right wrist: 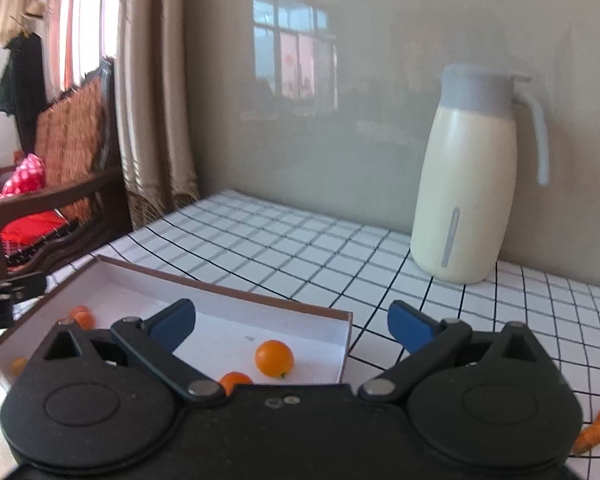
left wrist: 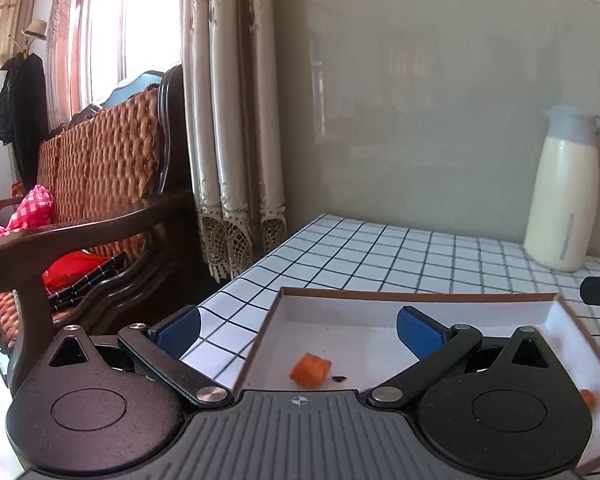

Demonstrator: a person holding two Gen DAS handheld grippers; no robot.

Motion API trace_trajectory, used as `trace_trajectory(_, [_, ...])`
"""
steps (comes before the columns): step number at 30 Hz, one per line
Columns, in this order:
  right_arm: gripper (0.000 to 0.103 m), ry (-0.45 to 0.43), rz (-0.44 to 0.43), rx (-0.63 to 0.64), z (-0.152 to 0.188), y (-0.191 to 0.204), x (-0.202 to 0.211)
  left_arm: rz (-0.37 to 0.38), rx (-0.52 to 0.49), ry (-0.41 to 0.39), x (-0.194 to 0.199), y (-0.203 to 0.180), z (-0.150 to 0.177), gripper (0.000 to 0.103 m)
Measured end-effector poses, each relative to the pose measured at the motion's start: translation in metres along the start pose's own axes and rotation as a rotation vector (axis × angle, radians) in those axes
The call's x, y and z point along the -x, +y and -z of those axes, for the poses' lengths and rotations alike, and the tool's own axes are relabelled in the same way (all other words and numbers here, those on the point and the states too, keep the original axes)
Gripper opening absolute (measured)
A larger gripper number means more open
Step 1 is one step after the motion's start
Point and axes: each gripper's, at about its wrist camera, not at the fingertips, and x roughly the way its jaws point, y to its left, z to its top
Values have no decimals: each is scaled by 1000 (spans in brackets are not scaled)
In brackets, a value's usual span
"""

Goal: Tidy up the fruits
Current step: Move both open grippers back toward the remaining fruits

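Checked tabletop, white with black grid. Cream jug stands at the back by the wall, well apart from the work.

Shallow white box with brown rim sits on the tabletop in front of both my tongs. Contents, from the right wrist view: one whole small orange fruit near the box's right end, a second orange piece just beside it and half hidden by my tool, another orange piece toward the left end. From the left wrist view an orange chunk lies on the box floor, a dark speck next to it.

Outside the box: an orange piece on the bare tabletop, low at the right edge of the right view. It looks elongated, but the cropping prevents reading its axis.

My right tongs are spread wide, nothing held, straddling the box's right end wall. My left tongs also spread wide and empty, one finger outside the box's left wall, the other over its floor.

Judgement: the stray piece lies right of and behind the right tongs' tips, so the right hand is nearer; it would need to pull back and swing right before closing.
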Motion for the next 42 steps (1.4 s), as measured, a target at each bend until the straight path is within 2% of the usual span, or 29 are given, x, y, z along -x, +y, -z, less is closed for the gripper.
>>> trace_trajectory(3, [97,-70,29,49,10,3,29,11,-1,-20,16,-7,6,103])
trace_trajectory(7, [97,-90,103,110,27,6,54,31,0,-42,42,-19,19,103])
trace_trajectory(9, [97,-99,104,105,35,2,64,57,3,-34,53,-26,24,103])
trace_trajectory(14, [97,-75,117,53,50,-19,84,79,-45,-47,76,-49,37,103])
trace_trajectory(20, [97,-65,199,-15,64,-48,107,125,-72,-54,92,-80,46,103])
trace_trajectory(29, [95,-37,300,-98,88,-99,145,296,-73,-43,110,-134,56,103])
trace_trajectory(32, [93,-43,345,-119,94,-118,157,330,-101,-58,116,-154,58,103])
trace_trajectory(37, [93,-32,425,-166,104,-146,173,384,-131,-35,120,-184,62,103])
trace_trajectory(42, [93,-13,464,-202,116,-168,184,416,-176,-11,120,-215,68,103])
